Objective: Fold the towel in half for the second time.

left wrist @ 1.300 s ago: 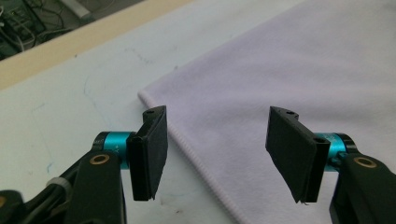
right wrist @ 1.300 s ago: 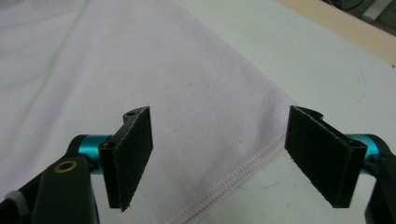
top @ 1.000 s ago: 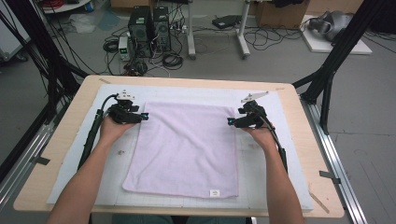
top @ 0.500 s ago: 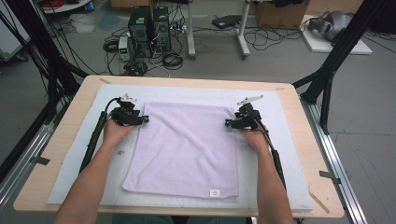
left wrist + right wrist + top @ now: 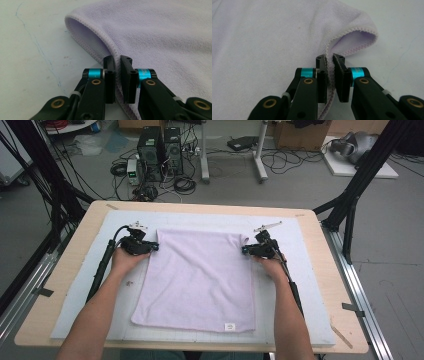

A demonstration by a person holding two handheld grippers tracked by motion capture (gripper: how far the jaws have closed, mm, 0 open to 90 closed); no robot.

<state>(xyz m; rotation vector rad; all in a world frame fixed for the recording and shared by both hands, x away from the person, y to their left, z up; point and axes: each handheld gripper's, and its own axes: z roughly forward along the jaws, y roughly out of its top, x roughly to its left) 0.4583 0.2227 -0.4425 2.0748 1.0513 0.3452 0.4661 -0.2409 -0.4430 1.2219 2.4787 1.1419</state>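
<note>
1. Nearest the person, the near hem of one lilac towel [image 5: 200,280] lay flat on the surface [image 5: 310,227], with a small white label [image 5: 229,326] on the hem toward the towel's right corner.
2. The towel's long axis ran from the person toward the far edge; both far corners were the ones grasped.
3. The left tool [image 5: 148,248] sat at the towel's left side just short of the far left corner, its jaws having just been closing, now pinching the stitched hem [image 5: 115,56] between them.
4. The right tool [image 5: 247,250] mirrored it beside the far right corner, jaws likewise just closed and pinching the hem [image 5: 329,60].
5. Each hand was equally near its own corner; the cloth lay between the tools, so the likely fold would draw both corners back toward the label.
6. Count: one towel, two tools, two forearms, one label.
</note>
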